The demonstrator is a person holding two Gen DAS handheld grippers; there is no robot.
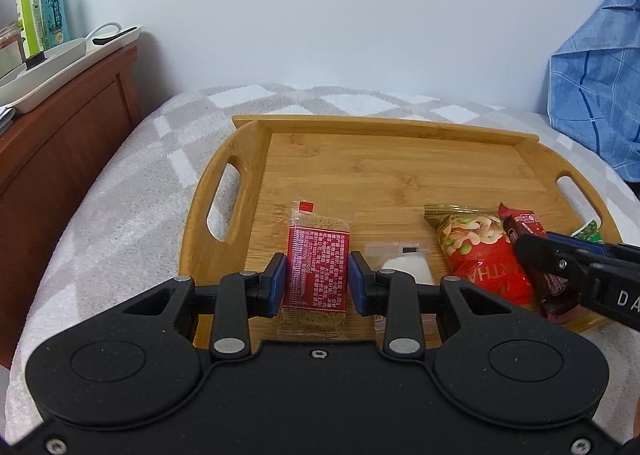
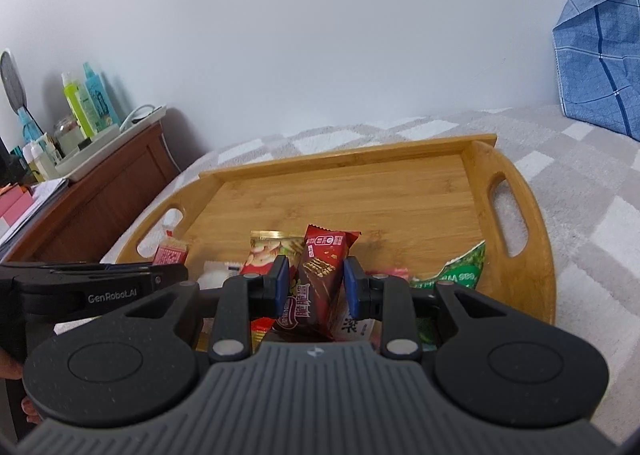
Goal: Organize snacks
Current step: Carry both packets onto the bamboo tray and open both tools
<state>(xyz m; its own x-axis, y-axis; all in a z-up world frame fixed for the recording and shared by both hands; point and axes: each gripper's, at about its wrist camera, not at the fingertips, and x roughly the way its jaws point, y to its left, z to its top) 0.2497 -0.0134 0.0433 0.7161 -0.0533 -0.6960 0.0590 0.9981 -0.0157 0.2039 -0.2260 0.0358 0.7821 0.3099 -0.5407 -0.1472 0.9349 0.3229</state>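
My left gripper (image 1: 318, 269) is shut on a red-labelled clear biscuit packet (image 1: 318, 255), which it holds upright over the near left part of the bamboo tray (image 1: 380, 159). My right gripper (image 2: 316, 269) is shut on a dark red chocolate wafer bar (image 2: 320, 267) over the tray's (image 2: 360, 191) near edge. It shows from the side in the left wrist view as the right gripper (image 1: 524, 245). On the tray lie a white packet (image 1: 404, 267), a red nut bag (image 1: 476, 251) and a green packet (image 2: 456, 273). The left gripper (image 2: 182, 275) sits just left of the nut bag (image 2: 272, 251).
The tray rests on a grey-and-white chequered blanket (image 1: 120, 215). A wooden cabinet (image 1: 60, 143) at the left carries a white tray and spray bottles (image 1: 40, 15). Blue checked cloth (image 1: 600, 95) hangs at the right. The far half of the tray floor holds nothing.
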